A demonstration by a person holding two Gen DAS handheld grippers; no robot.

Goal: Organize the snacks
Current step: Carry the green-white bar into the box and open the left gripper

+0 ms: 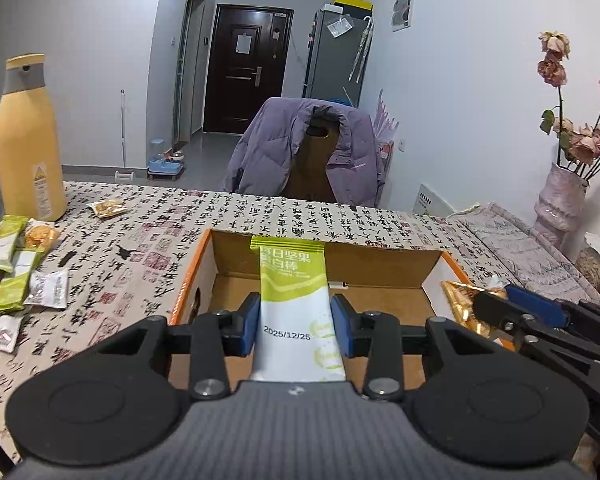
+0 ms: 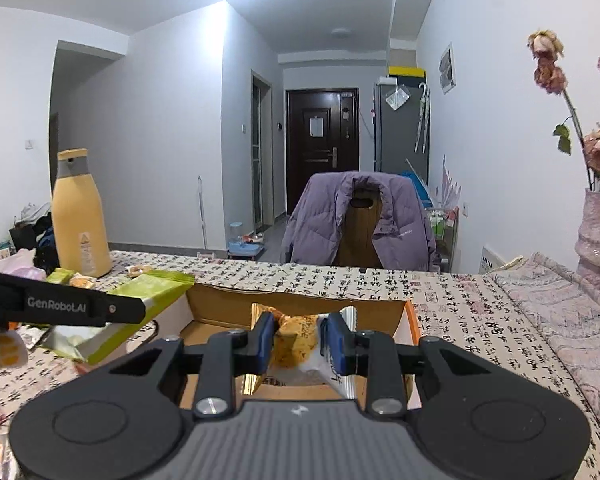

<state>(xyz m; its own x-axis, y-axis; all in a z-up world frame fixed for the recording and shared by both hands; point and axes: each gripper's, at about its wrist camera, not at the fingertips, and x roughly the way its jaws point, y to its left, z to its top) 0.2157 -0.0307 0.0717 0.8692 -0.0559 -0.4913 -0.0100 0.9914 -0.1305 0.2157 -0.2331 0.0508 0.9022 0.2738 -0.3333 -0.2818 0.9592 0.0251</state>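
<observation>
Green and white, the long snack bar (image 1: 294, 300) sits tight between the blue fingers (image 1: 247, 322) of the left gripper (image 1: 296, 322). The fingers are closed on its sides, and the bar sticks out forward over the open cardboard box (image 1: 380, 260). The box has orange edges and brown walls, and it rests on the surface (image 1: 260, 212), which wears a cloth printed with black writing.

The right gripper (image 2: 296, 342) has its fingers (image 2: 336, 342) closed on a crinkly clear packet of golden snack (image 2: 296, 340). This packet also hangs over the box (image 2: 228, 304), near its right side. In the left view the right gripper (image 1: 496, 304) shows at the box's right edge with the shiny gold wrapper (image 1: 460, 300).

More snacks (image 1: 16, 264) lie in a loose pile on the left part of the surface: green bars, small silver packets and a round golden one. One small packet (image 1: 108, 208) lies alone farther back. A tall yellow bottle (image 1: 26, 140) with a grey collar stands upright behind the pile. A pink vase (image 1: 560, 196) of dried flowers stands far right. A chair with a purple jacket (image 1: 308, 152) is behind the surface.
</observation>
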